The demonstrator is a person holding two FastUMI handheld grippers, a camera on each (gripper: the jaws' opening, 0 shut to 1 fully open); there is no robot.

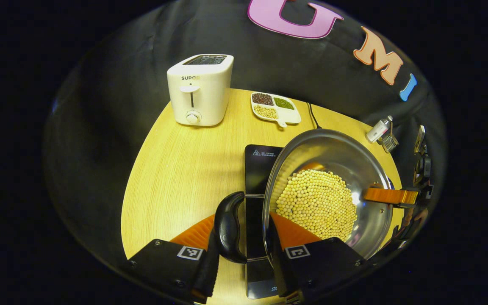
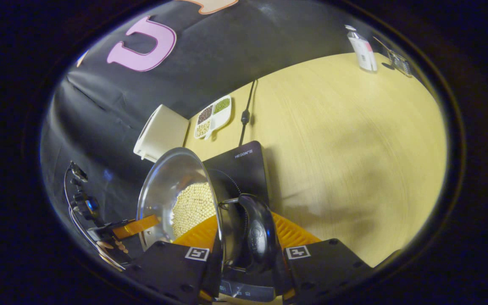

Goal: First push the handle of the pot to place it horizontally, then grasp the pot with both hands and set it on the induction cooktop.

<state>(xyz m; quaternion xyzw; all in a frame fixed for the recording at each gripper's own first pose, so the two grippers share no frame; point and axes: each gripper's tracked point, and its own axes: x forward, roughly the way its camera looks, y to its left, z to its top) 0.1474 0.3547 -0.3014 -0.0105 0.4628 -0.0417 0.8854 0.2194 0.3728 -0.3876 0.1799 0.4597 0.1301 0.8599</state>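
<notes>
Steel pot of beans tilted above black induction cooktop.

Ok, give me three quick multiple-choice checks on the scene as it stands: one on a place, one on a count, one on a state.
1. Where is the divided dish?
A. beside the toaster, near the far edge of the table
B. on top of the toaster
C. on the floor

2. How many of the dish's compartments hold grains?
A. one
B. three
C. five

3. What is the left gripper doing?
A. hanging open over bare table
B. shut on the pot at its black handle
C. shut on the toaster's lever

Answers: 1 A, the dish lies just right of the toaster in the left gripper view. 2 B, it holds dark, green and pale heaps. 3 B, one finger is outside the handle and the other inside the rim, by the beans.
</notes>
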